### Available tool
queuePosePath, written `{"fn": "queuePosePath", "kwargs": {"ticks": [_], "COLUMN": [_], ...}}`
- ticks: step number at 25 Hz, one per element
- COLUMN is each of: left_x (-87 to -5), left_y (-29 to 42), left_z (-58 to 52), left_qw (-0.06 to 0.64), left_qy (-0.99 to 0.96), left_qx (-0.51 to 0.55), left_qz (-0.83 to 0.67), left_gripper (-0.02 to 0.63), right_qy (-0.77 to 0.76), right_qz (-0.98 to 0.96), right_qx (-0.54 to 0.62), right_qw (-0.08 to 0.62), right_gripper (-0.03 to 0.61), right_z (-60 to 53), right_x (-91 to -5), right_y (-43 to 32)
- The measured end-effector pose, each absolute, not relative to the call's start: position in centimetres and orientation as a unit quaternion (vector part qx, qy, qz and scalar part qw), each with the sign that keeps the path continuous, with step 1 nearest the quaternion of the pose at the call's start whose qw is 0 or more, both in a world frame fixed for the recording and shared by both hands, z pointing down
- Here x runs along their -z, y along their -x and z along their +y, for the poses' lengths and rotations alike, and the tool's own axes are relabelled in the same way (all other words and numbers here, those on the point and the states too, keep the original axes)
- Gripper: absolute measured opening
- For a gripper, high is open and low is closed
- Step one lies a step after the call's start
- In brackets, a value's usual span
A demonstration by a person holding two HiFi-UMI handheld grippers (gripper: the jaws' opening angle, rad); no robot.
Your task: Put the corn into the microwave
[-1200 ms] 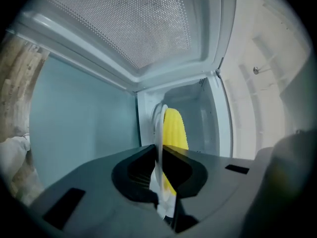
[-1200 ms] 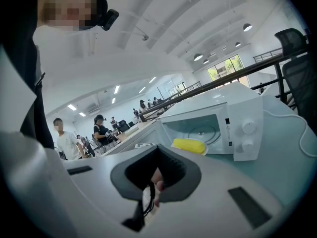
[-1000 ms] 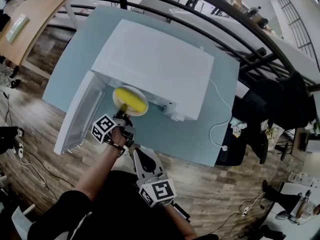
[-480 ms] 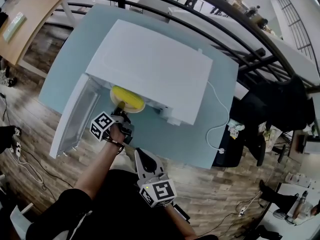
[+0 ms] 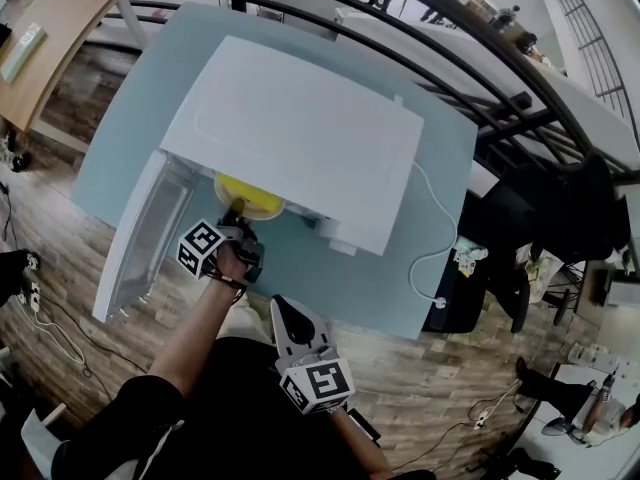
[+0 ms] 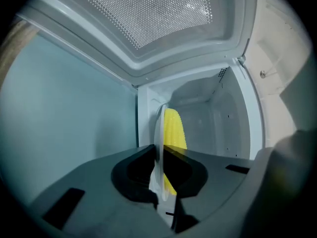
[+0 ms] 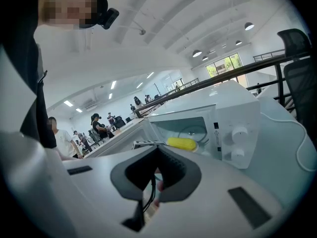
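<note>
A yellow corn cob [image 5: 250, 190] lies on a white plate [image 5: 262, 211] at the mouth of the white microwave [image 5: 300, 128], half hidden under its top edge. My left gripper [image 5: 237, 208] is shut on the plate's near rim. In the left gripper view the plate [image 6: 159, 152] stands edge-on between the jaws, with the corn [image 6: 173, 130] on its right face and the cavity [image 6: 208, 113] behind. The door [image 5: 140, 238] hangs open to the left. My right gripper [image 5: 283, 308] hovers near my body, shut and holding nothing. From there the corn [image 7: 181, 143] shows inside the microwave [image 7: 233, 113].
The microwave stands on a light blue table [image 5: 380, 288], and its white cable [image 5: 435, 258] trails off to the right. Two knobs [image 7: 239, 133] sit on the front panel. A black railing [image 5: 480, 58] runs behind the table and a dark chair [image 5: 520, 228] stands at the right.
My left gripper has pushed the plate with the corn further into the microwave, so less of it shows below the top edge. The right gripper has barely shifted.
</note>
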State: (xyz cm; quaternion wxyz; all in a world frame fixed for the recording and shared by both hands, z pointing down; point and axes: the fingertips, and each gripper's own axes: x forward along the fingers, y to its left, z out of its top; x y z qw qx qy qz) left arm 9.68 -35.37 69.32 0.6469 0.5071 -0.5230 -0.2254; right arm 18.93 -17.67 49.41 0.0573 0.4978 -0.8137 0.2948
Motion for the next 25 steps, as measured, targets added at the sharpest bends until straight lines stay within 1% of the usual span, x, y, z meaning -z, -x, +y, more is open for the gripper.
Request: {"fn": "queuePosePath", "kwargs": {"ticks": [25], "left_x": [-70.0], "left_y": [-10.3], "left_z": [-37.6], "left_qw": [0.631], "left_qy": [-0.507], "left_qx": [0.213], "left_qz": [-0.546], "left_gripper": [0.031], "right_qy": [-0.495], "right_qz": [-0.808], "right_qx": [-0.313], "right_qw": [0.059], "right_gripper": [0.009], "right_z": [-19.5], "right_x": [-50.6], "right_y": [-19.8]}}
